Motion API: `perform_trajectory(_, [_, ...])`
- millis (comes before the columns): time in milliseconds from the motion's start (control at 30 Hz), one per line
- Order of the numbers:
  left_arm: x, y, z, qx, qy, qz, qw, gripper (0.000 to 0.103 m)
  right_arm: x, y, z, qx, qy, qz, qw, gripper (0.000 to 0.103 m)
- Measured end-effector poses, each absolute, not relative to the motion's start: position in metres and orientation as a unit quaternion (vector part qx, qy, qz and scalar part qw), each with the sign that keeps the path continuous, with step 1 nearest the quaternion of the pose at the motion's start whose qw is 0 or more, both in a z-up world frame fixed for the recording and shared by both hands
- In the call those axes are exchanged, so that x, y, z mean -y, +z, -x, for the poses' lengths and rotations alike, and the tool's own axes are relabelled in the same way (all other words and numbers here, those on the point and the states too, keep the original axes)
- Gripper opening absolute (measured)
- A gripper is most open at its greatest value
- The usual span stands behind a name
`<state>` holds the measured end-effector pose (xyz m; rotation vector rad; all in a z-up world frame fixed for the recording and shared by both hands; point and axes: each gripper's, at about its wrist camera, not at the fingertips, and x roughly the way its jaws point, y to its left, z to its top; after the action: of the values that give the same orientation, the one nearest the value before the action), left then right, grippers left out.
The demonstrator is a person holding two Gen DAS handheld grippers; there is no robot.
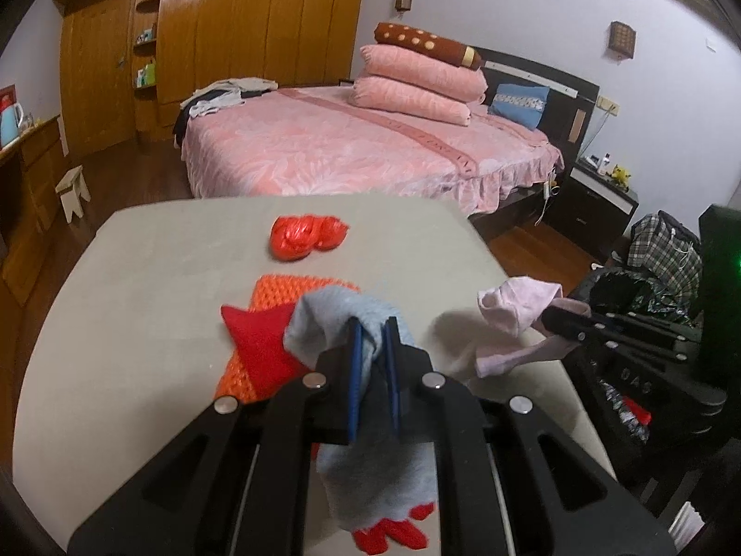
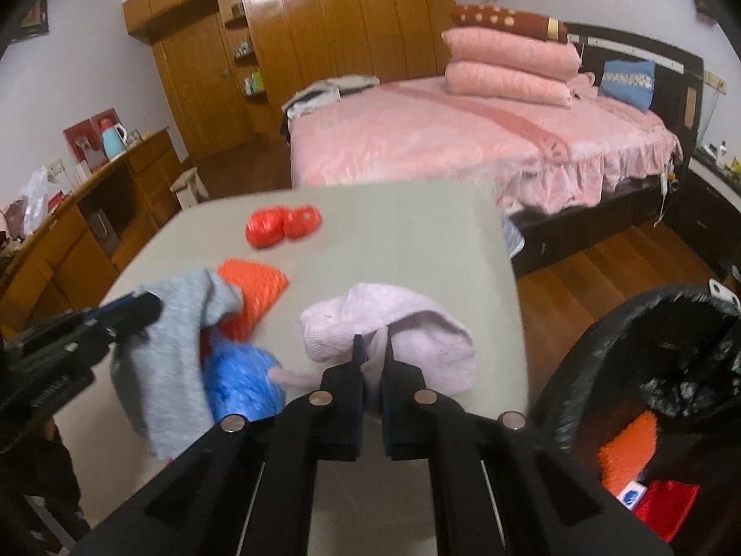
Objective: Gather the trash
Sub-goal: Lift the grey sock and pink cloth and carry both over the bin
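Motion blur softens my right wrist view, and the black-lined trash bin [image 2: 648,352] is cut off at its right edge. My left gripper [image 1: 373,324] is clamped on a grey-blue sock [image 1: 342,319], which drapes limp from between the jaws above the grey table [image 1: 139,287]. My right gripper [image 2: 373,340] pinches a pale pink sock [image 2: 417,343], crumpled around its closed tips, near the table's right edge beside the bin.

I've got a grey-blue cloth [image 1: 370,463], a pale pink one [image 2: 417,347], red crumpled plastic [image 1: 308,237], and a black-lined bin [image 2: 648,356].
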<state>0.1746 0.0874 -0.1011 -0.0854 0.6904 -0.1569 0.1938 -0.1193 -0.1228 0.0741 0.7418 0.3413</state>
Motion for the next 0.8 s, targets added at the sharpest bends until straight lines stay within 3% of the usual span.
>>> perform_trajectory(800, [-0.015, -0.034, -0.155, -0.283, -0.148, 0.023, 0.947, 0.008, 0.19, -0.038, -0.149, -0.287, 0.122, -0.048, 0.949, 0.006])
